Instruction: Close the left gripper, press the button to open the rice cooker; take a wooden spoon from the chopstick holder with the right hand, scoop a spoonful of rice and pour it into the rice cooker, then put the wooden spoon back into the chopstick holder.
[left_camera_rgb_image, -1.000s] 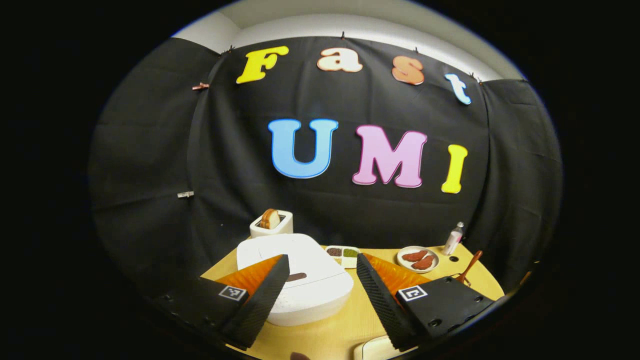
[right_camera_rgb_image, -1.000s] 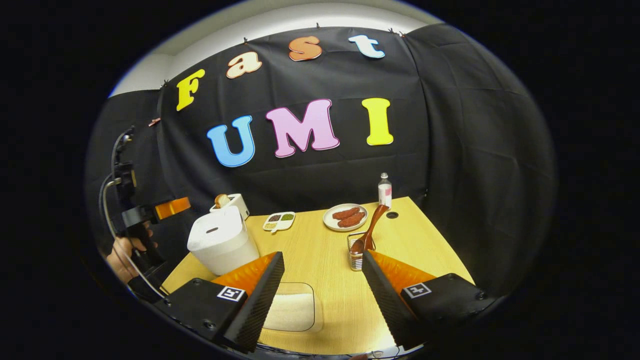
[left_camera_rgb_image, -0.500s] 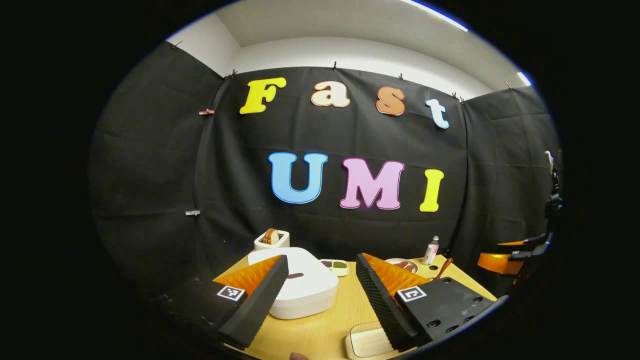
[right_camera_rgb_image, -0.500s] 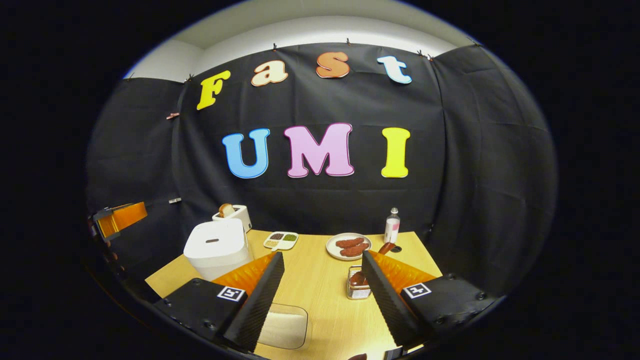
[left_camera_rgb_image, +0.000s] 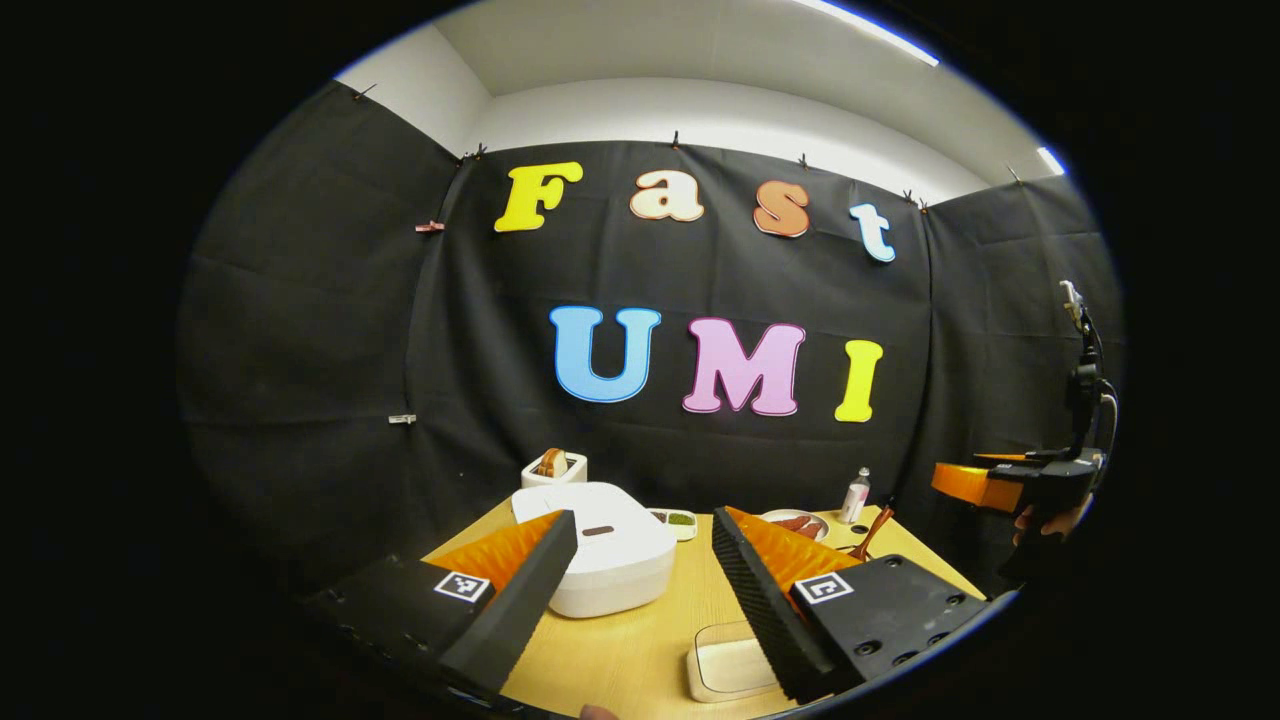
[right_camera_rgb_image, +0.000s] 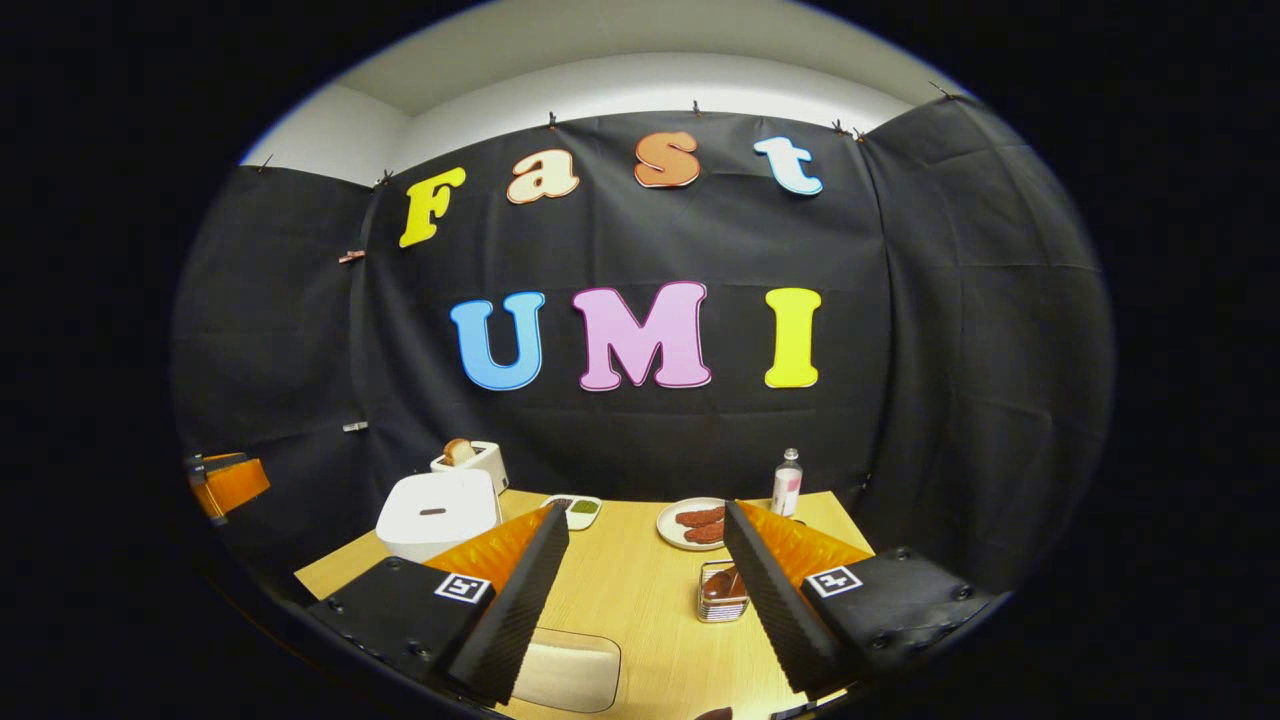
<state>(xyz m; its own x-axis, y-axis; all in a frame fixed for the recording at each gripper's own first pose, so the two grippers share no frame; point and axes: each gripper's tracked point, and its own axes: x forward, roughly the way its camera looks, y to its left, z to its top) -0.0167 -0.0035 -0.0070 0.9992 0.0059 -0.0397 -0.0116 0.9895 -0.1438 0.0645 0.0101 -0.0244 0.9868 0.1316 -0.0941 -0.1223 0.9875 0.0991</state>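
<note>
1. Count on the surface (right_camera_rgb_image: 640, 590), a pale wood-grain top: one rice cooker (left_camera_rgb_image: 610, 545), one toaster (left_camera_rgb_image: 553, 467), one divided dish (right_camera_rgb_image: 574, 511), one plate (right_camera_rgb_image: 690, 523), one bottle (right_camera_rgb_image: 787, 483), one chopstick holder (right_camera_rgb_image: 722, 592), one wooden spoon (left_camera_rgb_image: 868, 533), one clear box of rice (left_camera_rgb_image: 728, 668).
2. Two grippers. The left gripper (left_camera_rgb_image: 640, 590) is held above the near edge of the surface, level, looking toward the far edge; jaws wide apart, nothing between them.
3. The right gripper (right_camera_rgb_image: 645, 590) is held likewise over the near edge, jaws wide apart and empty. In the left gripper view it also appears off the right edge of the surface, raised, with a hand (left_camera_rgb_image: 1045, 522) on its grip.
4. Each gripper: black ribbed finger pads, orange finger backs, black body carrying a square printed marker.
5. Rice cooker: white, smooth, rounded box, lid down, a dark oblong mark on top. It stands near the left edge, toward the far-left corner.
6. Toaster: white, boxy, one slice of bread upright in it, at the far-left corner behind the cooker.
7. Chopstick holder: small wire basket, right of centre, toward the right edge. The brown wooden spoon stands in it, handle tilted.
8. Box of rice: translucent, rounded rectangle, white contents, at the near edge.
9. Plate: round, pale, with reddish-brown pieces, near the far edge; the bottle stands just beside it toward the far-right corner.
10. Divided dish: white, dark and green fillings, near the far edge at centre.
</note>
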